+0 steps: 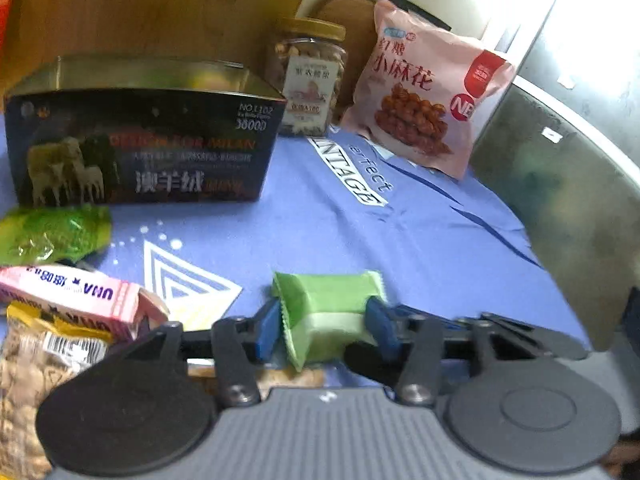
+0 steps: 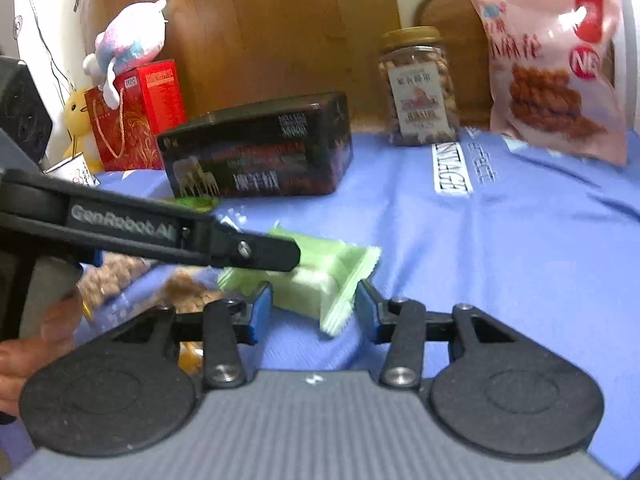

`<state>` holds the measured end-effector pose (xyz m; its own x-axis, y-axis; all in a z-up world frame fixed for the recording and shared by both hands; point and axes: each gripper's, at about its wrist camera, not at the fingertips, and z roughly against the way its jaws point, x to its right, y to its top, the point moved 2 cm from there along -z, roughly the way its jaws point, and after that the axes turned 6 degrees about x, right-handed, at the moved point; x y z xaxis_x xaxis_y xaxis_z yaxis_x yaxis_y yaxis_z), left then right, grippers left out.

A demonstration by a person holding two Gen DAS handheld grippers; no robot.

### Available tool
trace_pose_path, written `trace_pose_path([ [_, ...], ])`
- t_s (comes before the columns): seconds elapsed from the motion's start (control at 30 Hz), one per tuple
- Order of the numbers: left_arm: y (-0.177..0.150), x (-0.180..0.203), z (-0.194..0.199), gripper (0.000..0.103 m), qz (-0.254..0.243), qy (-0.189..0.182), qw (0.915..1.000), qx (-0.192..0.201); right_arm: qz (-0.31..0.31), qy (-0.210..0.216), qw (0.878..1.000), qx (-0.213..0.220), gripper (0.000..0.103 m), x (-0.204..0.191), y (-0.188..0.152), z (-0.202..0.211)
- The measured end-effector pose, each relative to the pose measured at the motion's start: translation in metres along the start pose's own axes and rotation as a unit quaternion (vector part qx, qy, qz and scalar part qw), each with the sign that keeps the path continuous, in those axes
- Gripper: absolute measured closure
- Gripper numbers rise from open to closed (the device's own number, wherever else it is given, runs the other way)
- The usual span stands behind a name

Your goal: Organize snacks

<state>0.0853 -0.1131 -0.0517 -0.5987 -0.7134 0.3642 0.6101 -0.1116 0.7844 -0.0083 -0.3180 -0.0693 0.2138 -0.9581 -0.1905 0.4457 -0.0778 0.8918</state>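
A small green snack packet (image 1: 326, 312) sits between the blue pads of my left gripper (image 1: 326, 330), which is shut on it just above the blue cloth (image 1: 360, 240). In the right wrist view the same packet (image 2: 320, 276) lies ahead of my right gripper (image 2: 314, 308), whose jaws stand open on either side of its near end without clear contact. The left gripper's black arm (image 2: 180, 236) crosses that view from the left. A pink twisted-snack bag (image 1: 424, 88), a nut jar (image 1: 310, 76) and a dark tin box (image 1: 144, 136) stand at the back.
A green wrapper (image 1: 52, 232), a pink box (image 1: 76, 296) and a peanut bag (image 1: 32, 368) lie at the left. A red gift bag (image 2: 128, 120) with plush toys (image 2: 128, 40) stands far left. A wooden board (image 2: 280, 28) backs the table. The table's edge curves at the right (image 1: 560, 200).
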Motion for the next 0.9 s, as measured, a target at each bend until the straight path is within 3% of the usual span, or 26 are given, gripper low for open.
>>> trace_pose_path([
  [0.1, -0.006, -0.002, 0.0, 0.051, -0.004, -0.008, 0.9995, 0.03, -0.032, 0.01, 0.999, 0.003, 0.05, 0.009, 0.002, 0.0],
  [0.73, -0.013, -0.003, 0.023, 0.057, -0.009, 0.019, 0.9963, 0.083, 0.03, -0.031, 0.999, -0.003, 0.049, -0.013, -0.001, 0.0],
  [0.9, -0.013, -0.003, 0.02, 0.057, -0.004, 0.023, 0.9971, 0.072, 0.033, -0.033, 0.999, -0.003, 0.048, -0.014, -0.001, 0.0],
])
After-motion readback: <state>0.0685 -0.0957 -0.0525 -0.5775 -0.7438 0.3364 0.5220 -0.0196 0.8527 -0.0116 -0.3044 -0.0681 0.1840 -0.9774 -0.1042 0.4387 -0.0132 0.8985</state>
